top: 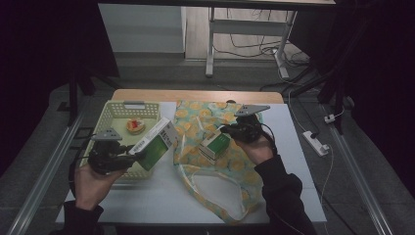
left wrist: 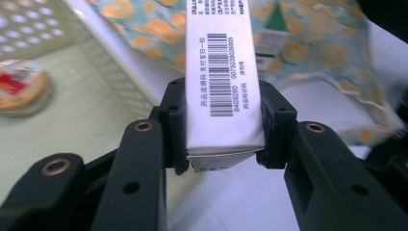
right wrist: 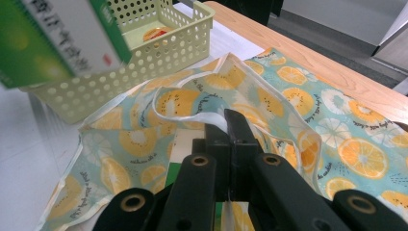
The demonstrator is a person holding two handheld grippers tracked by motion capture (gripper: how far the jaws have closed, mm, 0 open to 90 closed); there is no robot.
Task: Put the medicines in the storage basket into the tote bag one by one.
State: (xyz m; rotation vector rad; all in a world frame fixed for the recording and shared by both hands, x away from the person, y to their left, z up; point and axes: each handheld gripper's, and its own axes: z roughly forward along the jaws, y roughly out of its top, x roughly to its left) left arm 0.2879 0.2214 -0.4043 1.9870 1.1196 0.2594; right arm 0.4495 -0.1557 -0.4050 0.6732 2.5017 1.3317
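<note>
My left gripper (top: 139, 155) is shut on one end of a long green and white carton (top: 157, 143), which it holds tilted over the right edge of the pale yellow basket (top: 110, 115). In the left gripper view the pads (left wrist: 175, 125) press both sides of the carton's barcode face (left wrist: 221, 62). My right gripper (top: 230, 131) rests over a fruit-print cloth bag (top: 205, 122). Its jaws (right wrist: 227, 122) are shut and pinch the bag's white-trimmed rim. A smaller green and white box (top: 214, 145) sits at the bag's mouth just below them.
A round red and orange item (top: 135, 126) lies inside the basket. The bag's handles (top: 215, 196) trail toward the near table edge. The table's wooden far edge (top: 195, 95) runs behind the bag. A power strip (top: 315, 143) lies on the floor to the right.
</note>
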